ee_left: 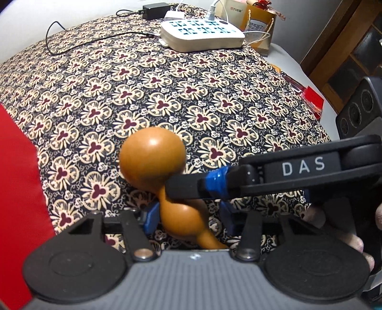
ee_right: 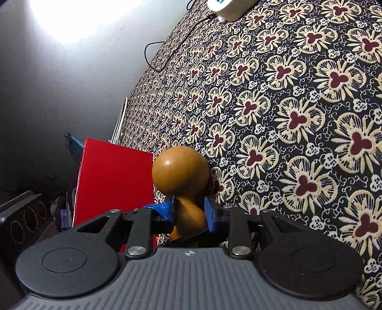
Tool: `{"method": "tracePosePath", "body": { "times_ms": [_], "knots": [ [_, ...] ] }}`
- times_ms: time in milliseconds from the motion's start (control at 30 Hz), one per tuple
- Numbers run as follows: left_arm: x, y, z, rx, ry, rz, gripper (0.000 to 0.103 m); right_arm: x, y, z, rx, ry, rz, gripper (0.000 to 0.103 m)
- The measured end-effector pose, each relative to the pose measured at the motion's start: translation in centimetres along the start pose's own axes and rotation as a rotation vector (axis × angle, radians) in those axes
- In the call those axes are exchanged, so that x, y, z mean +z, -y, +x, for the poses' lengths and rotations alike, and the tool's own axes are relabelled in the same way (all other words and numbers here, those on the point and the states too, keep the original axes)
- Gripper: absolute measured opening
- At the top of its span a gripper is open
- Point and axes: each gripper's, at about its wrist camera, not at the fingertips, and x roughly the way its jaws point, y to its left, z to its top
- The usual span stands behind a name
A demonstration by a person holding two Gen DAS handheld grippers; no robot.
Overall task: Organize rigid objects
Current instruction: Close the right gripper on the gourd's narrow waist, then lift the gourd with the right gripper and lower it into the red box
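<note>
A glossy orange-brown gourd (ee_left: 152, 162) with a large round bulb, a pinched waist, a smaller bulb and a tapering stem sits over the dark floral-patterned cloth (ee_left: 214, 100) that covers the table, close to the cloth's near edge and beside a flat red board (ee_right: 112, 181); the right gripper (ee_right: 191, 212) has its blue-taped fingers (ee_right: 211, 214) closed on the gourd's narrow waist, one on each side, the big bulb standing out beyond the fingertips; in the left wrist view that same gripper reaches in from the right as a black arm marked DAS, its blue-wrapped finger (ee_left: 214, 181) laid against the waist; the left gripper (ee_left: 188, 214) brackets the smaller bulb with its blue fingers (ee_left: 150, 214), and a strip of cloth shows between the right-hand finger and the gourd, so these tongs stand open around it, not pressing; a hand (ee_left: 346, 229) is partly visible at the right edge; far across the cloth lies a cream-white power strip (ee_left: 203, 33) with a white plug in it, a black adapter (ee_left: 155, 10) and its thin black cable (ee_left: 71, 45) beside it, and a paper gift bag (ee_left: 260, 23) behind.
</note>
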Motion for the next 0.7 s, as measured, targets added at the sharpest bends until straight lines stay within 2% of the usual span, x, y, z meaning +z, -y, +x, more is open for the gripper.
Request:
{"method": "tracePosePath", "body": {
  "times_ms": [67, 467, 667, 700],
  "knots": [
    [-0.2, 0.4, -0.6, -0.016, 0.008, 0.008, 0.041, -0.6, -0.3, -0.8, -0.001, 0.003, -0.016, 0.010],
    [-2.5, 3.0, -3.5, -0.033, 0.044, 0.083, 0.040, -5.2, -1.5, -3.8, 0.014, 0.043, -0.032, 0.010],
    [-4.0, 3.0, -6.7, -0.030, 0.105, 0.109, 0.041, -7.7, -4.5, -5.7, 0.044, 0.087, -0.076, 0.010],
    [-4.2, 2.8, -7.4, -0.025, 0.121, 0.114, 0.041, -8.0, -5.1, -5.9, 0.032, 0.116, -0.090, 0.010]
  ]
}}
